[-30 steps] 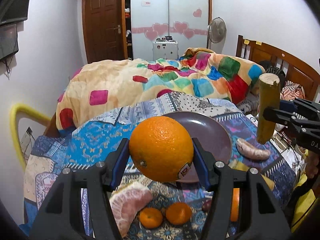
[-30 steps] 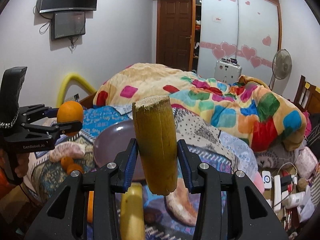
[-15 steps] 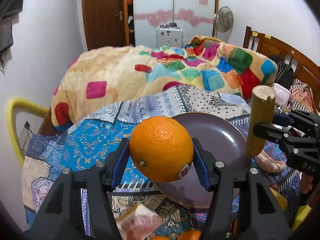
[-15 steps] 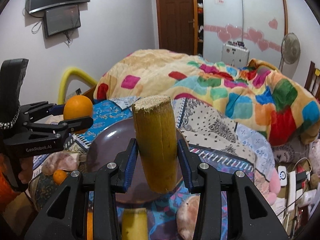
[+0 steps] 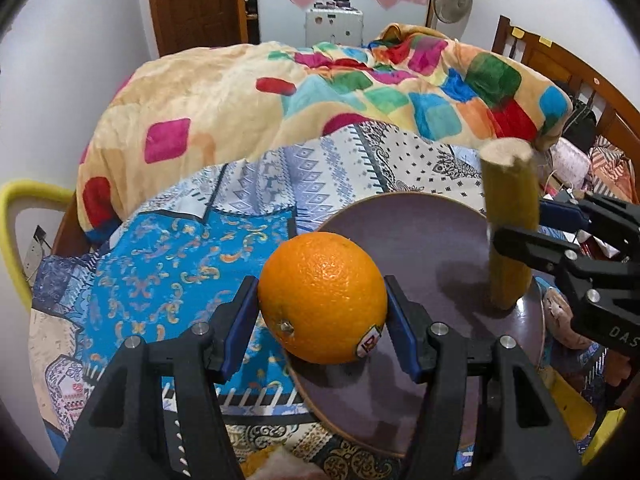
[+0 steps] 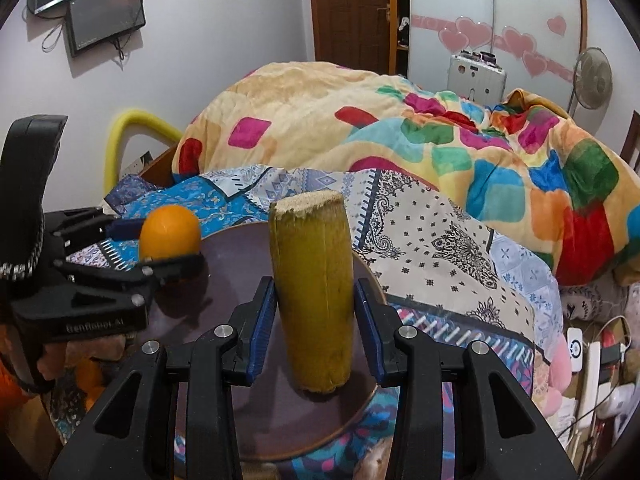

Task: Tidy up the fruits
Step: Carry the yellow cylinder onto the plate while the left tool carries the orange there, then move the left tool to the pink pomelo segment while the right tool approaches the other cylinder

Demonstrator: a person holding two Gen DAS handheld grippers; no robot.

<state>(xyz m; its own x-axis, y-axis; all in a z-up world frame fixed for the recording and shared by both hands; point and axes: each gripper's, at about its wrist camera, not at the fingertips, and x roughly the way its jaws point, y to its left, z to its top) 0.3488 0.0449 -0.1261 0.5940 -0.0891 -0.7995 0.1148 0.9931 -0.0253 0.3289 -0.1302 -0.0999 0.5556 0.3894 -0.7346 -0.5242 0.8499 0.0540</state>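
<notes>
On my left, the left gripper point(image 5: 322, 312) is closed about halfway onto the orange point(image 5: 322, 298), its blue pads point(image 5: 400, 332) pressing the fruit's two sides at the widest part. The orange hangs over the near left edge of the dark purple plate point(image 5: 424, 240), which lies on the patterned bedsheet point(image 5: 168, 264); I can't tell whether the fruit touches the plate yet. I judge it fairly heavy, round and firm, with a waxy peel that could roll once freed, so a hold across the middle suits it and it wants a flat part of the plate.

Moving right, the right gripper point(image 6: 316, 322) is closed narrowly around the sugarcane piece point(image 6: 314, 292), which stands upright over the plate's right side, its lower end at or just above the surface. It looks stiff, woody and not fragile. The pads grip its lower half, so the tall top could tip if I let go while it stands on end; laying it down seems safer.
</notes>
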